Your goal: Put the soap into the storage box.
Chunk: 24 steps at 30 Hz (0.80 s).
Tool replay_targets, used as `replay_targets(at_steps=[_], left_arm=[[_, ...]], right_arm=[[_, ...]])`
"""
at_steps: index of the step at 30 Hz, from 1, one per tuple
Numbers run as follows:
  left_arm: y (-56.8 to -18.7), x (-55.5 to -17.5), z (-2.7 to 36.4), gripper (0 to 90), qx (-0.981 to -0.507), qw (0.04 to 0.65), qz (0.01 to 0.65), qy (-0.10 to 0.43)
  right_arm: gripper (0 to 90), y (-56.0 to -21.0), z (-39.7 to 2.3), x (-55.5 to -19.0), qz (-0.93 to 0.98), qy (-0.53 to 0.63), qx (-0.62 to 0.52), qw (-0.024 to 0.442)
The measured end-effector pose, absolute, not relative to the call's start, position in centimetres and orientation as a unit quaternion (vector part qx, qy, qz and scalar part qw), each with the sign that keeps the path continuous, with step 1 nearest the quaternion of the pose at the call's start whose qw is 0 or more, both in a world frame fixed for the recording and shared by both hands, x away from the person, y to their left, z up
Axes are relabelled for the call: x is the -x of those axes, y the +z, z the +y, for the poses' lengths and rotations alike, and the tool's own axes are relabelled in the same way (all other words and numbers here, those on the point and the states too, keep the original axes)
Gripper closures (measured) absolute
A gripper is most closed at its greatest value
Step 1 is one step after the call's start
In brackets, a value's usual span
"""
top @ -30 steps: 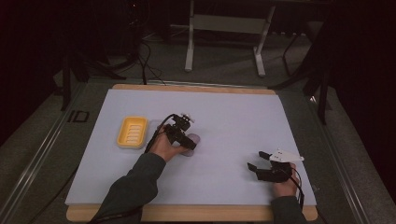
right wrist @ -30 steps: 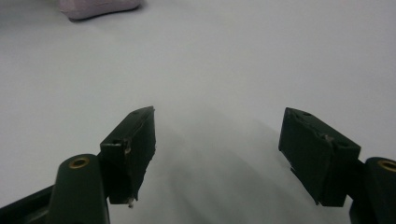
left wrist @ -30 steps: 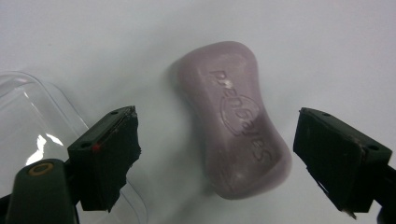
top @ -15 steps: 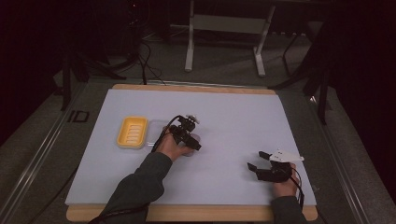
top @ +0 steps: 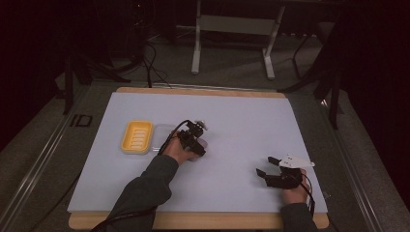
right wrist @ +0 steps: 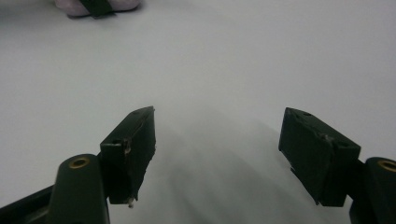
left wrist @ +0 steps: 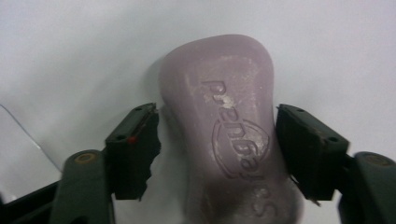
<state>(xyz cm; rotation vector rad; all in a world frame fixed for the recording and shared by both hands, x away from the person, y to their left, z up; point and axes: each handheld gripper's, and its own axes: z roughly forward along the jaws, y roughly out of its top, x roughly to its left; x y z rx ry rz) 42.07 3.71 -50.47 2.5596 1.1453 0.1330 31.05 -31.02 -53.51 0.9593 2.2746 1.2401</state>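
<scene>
A pale pink bar of soap point(left wrist: 219, 93) lies flat on the white table sheet, embossed lettering up. My left gripper point(left wrist: 217, 135) is open and straddles it, one jaw close on each side of the bar, neither clearly pressing it. From above, the left gripper point(top: 193, 139) sits over the soap point(top: 203, 144) near the table's middle. My right gripper point(top: 265, 166) rests open near the front right, nothing between its jaws point(right wrist: 217, 135). The soap point(right wrist: 70, 7) shows far off in the right gripper view.
A yellow ribbed soap dish point(top: 137, 137) lies left of the soap, with a clear plastic lid point(top: 162, 134) beside it. The white sheet point(top: 251, 121) covers a wooden board. Metal stand legs point(top: 196, 43) and cables lie on the floor beyond the table.
My left gripper has edged slightly to the right and settled around the soap. The right gripper has stayed where it was.
</scene>
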Motion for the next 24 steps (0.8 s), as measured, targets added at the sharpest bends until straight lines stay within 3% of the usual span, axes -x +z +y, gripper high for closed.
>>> replay_targets(at_steps=[7,24], left_arm=[[-50.1,-42.8,4.1,48.3,-0.905,0.154,0.396,0.034],[-49.8,-44.2,2.4,47.4,-0.926,0.078,0.368,0.016]], right_arm=[[26.7,-53.5,-31.0,-31.1,0.808,0.441,-0.342,0.188],[26.7,-53.5,-31.0,-31.1,0.809,0.441,-0.342,0.187]])
